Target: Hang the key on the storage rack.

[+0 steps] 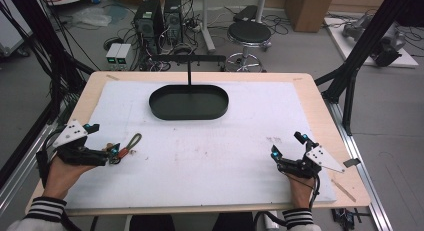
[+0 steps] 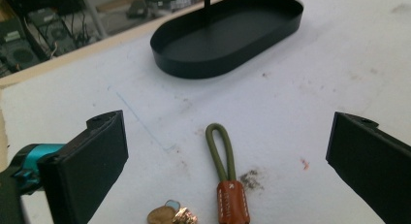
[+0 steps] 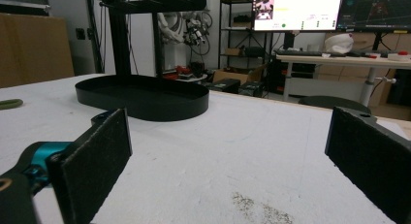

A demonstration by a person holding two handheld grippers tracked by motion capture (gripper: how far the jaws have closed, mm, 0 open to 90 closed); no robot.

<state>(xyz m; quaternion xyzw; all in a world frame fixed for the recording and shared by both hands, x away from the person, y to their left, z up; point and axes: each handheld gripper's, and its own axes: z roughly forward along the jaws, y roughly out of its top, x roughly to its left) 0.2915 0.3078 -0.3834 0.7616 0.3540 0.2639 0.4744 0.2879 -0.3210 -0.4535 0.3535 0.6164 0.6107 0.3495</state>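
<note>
Half-cropped keychain (image 2: 228, 185) between parted jaws

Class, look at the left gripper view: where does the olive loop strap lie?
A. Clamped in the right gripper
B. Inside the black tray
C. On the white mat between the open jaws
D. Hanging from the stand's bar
C: the strap lies flat on the mat, between the left gripper's wide-open jaws, short of the tray.

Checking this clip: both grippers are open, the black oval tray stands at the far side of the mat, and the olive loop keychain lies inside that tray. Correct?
Not quite. The olive loop keychain is not in the black oval tray; it lies on the white mat, between the open jaws of the left gripper, as the left gripper view shows. The tray holds nothing but its upright post. The right gripper is open too.
</note>
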